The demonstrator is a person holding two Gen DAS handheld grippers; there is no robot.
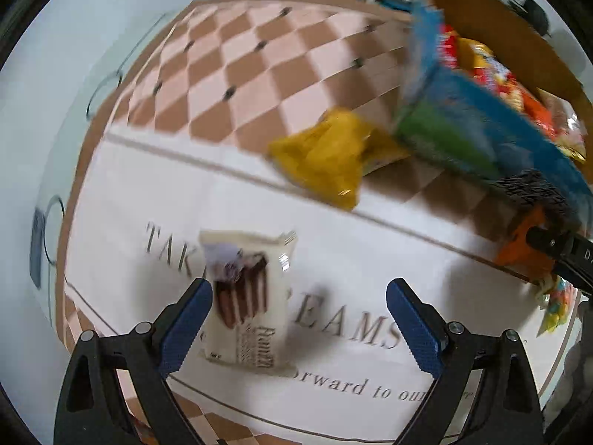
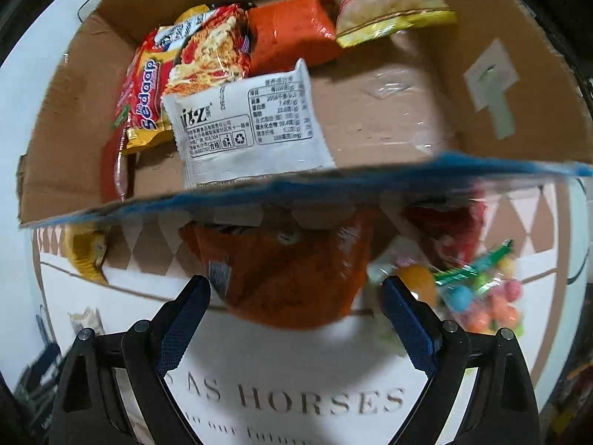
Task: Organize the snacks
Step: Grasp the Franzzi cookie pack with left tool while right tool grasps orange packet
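- Left wrist view: the left gripper [image 1: 298, 309] points down at the cloth [image 1: 370, 244], its blue-padded jaws spread wide and gripping nothing.
- A white wafer pack [image 1: 246, 296] lies flat on the cloth's white printed panel, below the left jaw and partly hidden by it; whether the pad touches it cannot be told.
- A yellow bag [image 1: 330, 155] lies further off, just beside the blue-sided box [image 1: 463, 126], which stands at the upper right with snacks inside.
- The other gripper's black arm shows at the right edge beside an orange bag [image 1: 519, 244] and a candy bag [image 1: 556, 307].
- Right wrist view: the right gripper [image 2: 296, 296] also has its jaws wide apart. The orange bag [image 2: 292, 267] lies under and between them, blurred; no pad visibly presses it.
- The candy bag [image 2: 485, 296] lies just right of the right jaw.
- Beyond the box [image 2: 55, 118] rim lie a white pack [image 2: 248, 126], red noodle packs [image 2: 148, 92], an orange pack [image 2: 292, 33] and a clear bag [image 2: 385, 3].
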